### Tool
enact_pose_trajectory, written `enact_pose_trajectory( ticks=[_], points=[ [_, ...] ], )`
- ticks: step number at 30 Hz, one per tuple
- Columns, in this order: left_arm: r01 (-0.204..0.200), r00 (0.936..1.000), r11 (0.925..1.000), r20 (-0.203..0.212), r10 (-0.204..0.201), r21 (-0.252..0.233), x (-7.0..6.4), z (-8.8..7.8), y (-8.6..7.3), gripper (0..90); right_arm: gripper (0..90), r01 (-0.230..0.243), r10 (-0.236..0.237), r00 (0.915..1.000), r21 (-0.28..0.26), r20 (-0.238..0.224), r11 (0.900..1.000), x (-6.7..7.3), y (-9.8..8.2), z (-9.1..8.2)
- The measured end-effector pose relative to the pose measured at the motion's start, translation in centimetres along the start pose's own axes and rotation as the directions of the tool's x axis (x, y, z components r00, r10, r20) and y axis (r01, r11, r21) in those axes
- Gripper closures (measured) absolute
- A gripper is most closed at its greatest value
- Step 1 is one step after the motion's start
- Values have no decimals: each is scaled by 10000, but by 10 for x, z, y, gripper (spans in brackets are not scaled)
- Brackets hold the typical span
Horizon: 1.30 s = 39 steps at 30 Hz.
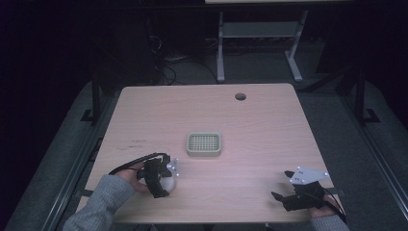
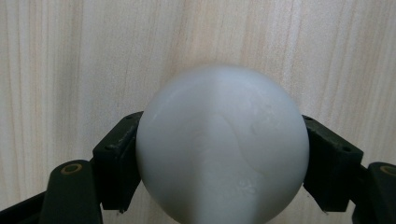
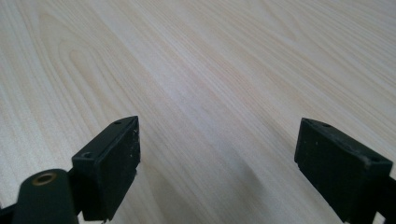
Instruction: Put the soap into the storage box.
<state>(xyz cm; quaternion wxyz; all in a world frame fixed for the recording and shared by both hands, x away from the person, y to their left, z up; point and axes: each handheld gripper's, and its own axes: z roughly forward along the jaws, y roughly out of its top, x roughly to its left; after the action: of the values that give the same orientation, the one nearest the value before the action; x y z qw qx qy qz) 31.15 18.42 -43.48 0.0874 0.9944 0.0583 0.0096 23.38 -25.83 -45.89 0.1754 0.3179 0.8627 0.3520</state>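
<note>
White ball [image 2: 222,144] is clamped between the jaws of the left gripper [image 1: 161,179], near and left of the tray [image 1: 204,144]. Right gripper [image 1: 294,196], near and right of it, is held spread, empty. Placement in the tray is judged outstanding. Surface [image 1: 260,125] beyond is bare.

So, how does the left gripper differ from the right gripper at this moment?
The left gripper has its jaws closed on a white ball; the right gripper has its jaws wide apart with nothing between them. In the high view, the left gripper sits at the table's near left, the right gripper at its near right edge. Both have black jaws and are hand-held.
</note>
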Motion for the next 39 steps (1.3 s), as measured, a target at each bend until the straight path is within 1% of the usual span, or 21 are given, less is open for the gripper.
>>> enact_pose_trajectory(
  ticks=[4, 8, 10, 12, 13, 16, 17, 20, 24, 27, 31, 35, 37, 39],
  points=[
    [-116, 9999, 9999, -20, 116, -34, 1, -4, 3, 238, 138, -2, 2, 10000, -21, -15, 10000, -1, 0, 0],
    [-141, 9999, 9999, 39, 141, -84, 1, -6, 5, 238, 137, -13, 13, 10000, -71, -26, 10000, -1, 0, 1],
    [-112, 9999, 9999, -6, 112, -89, 2, -7, 8, 238, 138, -18, 18, 10000, -63, -43, 10000, -1, 1, 1],
    [-165, 9999, 9998, -37, 165, -104, 3, -9, 9, 238, 138, -17, 17, 10000, -82, -47, 10000, -1, 1, 1],
    [-157, 9999, 9997, -17, 156, -182, 3, -9, 10, 238, 138, -21, 21, 10000, -85, -46, 10000, -1, 1, 1],
    [-194, 9998, 9997, -17, 194, -141, 7, -11, 13, 238, 138, 8, -9, 10000, -110, -26, 9999, -1, 1, 1],
    [-162, 9999, 9997, -47, 161, -182, 7, -11, 14, 238, 138, 0, 0, 10000, -129, -30, 9999, -1, 1, 1],
    [-228, 9997, 9995, 5, 229, -216, 10, -13, 18, 238, 138, -21, 21, 10000, -143, -29, 9999, -1, 1, 0],
    [-324, 9995, 9994, 26, 324, -135, 14, -15, 23, 238, 138, -32, 32, 10000, -135, -23, 9999, -1, 1, 0],
    [-302, 9995, 9992, 59, 304, -262, 16, -17, 25, 238, 138, -60, 60, 10000, -130, -10, 9999, -1, 1, 0],
    [-273, 9996, 9992, 33, 274, -307, 20, -20, 28, 238, 138, -17, 17, 10000, -151, -6, 9999, -2, 1, 1],
    [-327, 9995, 9990, 22, 328, -295, 23, -23, 33, 238, 138, -43, 43, 10000, -125, 5, 9999, -1, 1, 0],
    [-376, 9993, 9986, 1, 377, -382, 23, -25, 35, 238, 138, -17, 17, 10000, -140, 4, 9999, -1, 1, 0],
    [-467, 9989, 9985, -28, 466, -298, 23, -26, 38, 238, 138, -20, 19, 10000, -194, -7, 9998, 0, 1, 0]
  ],
)
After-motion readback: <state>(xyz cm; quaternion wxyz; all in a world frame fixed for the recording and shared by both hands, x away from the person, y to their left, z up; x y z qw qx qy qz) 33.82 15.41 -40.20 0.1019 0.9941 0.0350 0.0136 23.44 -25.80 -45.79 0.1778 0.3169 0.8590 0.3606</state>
